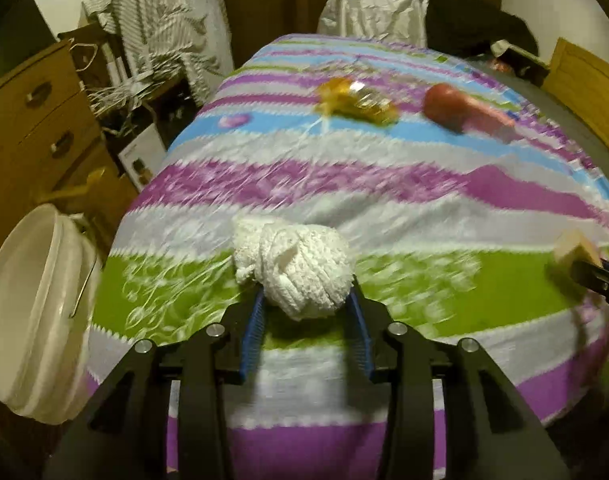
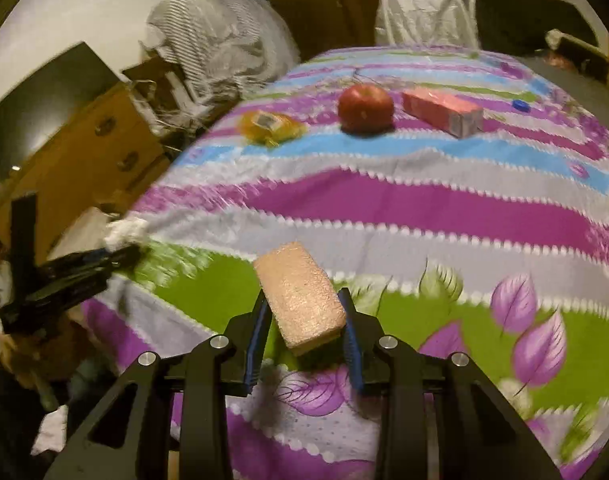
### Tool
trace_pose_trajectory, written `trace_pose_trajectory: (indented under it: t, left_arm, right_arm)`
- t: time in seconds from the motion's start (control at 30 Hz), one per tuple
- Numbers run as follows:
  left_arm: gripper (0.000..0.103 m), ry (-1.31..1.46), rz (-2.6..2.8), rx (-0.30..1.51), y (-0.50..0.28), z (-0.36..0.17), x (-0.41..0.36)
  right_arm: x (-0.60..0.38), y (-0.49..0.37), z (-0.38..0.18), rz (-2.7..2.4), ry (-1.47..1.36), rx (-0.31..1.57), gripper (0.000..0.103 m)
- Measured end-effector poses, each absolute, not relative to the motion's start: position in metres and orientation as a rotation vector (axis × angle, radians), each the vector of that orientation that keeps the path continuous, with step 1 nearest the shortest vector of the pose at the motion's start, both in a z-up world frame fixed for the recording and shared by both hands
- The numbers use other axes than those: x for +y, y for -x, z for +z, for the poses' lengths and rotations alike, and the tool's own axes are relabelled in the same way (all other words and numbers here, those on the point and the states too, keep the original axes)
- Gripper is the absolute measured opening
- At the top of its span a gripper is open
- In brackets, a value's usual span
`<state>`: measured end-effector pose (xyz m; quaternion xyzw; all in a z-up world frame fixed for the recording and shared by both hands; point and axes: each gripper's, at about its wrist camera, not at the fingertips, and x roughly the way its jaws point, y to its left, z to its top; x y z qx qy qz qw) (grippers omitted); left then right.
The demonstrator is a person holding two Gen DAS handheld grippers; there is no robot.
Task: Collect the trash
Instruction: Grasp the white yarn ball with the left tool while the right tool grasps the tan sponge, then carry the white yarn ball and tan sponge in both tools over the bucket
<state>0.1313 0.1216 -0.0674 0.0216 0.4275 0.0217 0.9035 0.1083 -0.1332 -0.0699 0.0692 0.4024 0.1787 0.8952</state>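
left gripper, black frame with blue ribbed pads: clamped on a crumpled white paper towel wad; the wad sits between the two pads and bulges out ahead of the fingertips, held above the green band of the cloth.

right gripper, same build: clamped on a tan rectangular sponge block with a yellow underside; the block stands tilted between the pads, its long end reaching forward past the fingertips.

table under a striped purple, white, blue and green floral cloth: far part carries a crinkled yellow plastic wrapper, a red apple just to its right, and a pink rectangular carton lying on its side to the right of the apple, near it. a small blue cap lies beyond the carton.

white plastic bucket with a wire handle: beside the table's left edge, below the level of the cloth, to the left of the left gripper.

wooden drawer chest: behind the bucket.

silver crumpled bag: beyond the table's far edge.
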Motion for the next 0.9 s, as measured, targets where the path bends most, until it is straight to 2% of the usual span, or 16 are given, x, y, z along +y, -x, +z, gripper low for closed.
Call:
trace_pose_trajectory:
  t: [0.07,0.13,0.17,0.2,0.27,0.37,0.43,0.47,0.53,0.57,0.6,0.9]
  left_arm:
    - [0.041,-0.032,0.038,0.863,-0.13,-0.073,0.127]
    - [0.049,-0.026,0.029,0.846,-0.128,-0.072,0.127]
    - [0.051,-0.014,0.022,0.839,-0.127,-0.071,0.128]
    - [0.056,-0.004,0.021,0.834,-0.127,-0.07,0.128]
    - [0.062,0.021,0.032,0.812,-0.125,-0.067,0.132]
    - [0.066,0.049,0.045,0.797,-0.125,-0.067,0.134]
    - [0.065,0.038,0.044,0.81,-0.127,-0.071,0.132]
    - [0.063,0.016,0.051,0.81,-0.128,-0.073,0.129]
    - [0.049,-0.02,0.061,0.809,-0.126,-0.076,0.122]
    - [0.045,-0.028,0.065,0.807,-0.125,-0.076,0.12]
    - [0.04,-0.029,0.069,0.807,-0.125,-0.075,0.119]
    - [0.036,-0.003,0.21,0.826,-0.117,-0.047,0.128]
  right_arm:
    - [-0.124,-0.106,-0.082,0.344,-0.142,0.829,0.038]
    - [-0.124,-0.106,-0.083,0.356,-0.154,0.807,0.043]
    - [-0.125,-0.105,-0.083,0.369,-0.166,0.802,0.051]
    - [-0.128,-0.106,-0.082,0.381,-0.178,0.794,0.066]
    - [-0.134,-0.103,-0.078,0.38,-0.179,0.757,0.077]
    - [-0.14,-0.101,-0.075,0.379,-0.16,0.728,0.077]
    - [-0.142,-0.101,-0.076,0.382,-0.159,0.722,0.075]
    - [-0.142,-0.102,-0.077,0.386,-0.157,0.725,0.066]
    - [-0.141,-0.103,-0.082,0.409,-0.158,0.738,0.054]
    - [-0.14,-0.103,-0.085,0.412,-0.151,0.741,0.042]
    - [-0.139,-0.104,-0.087,0.413,-0.14,0.749,0.034]
    - [-0.134,-0.1,-0.07,0.393,-0.272,0.755,0.03]
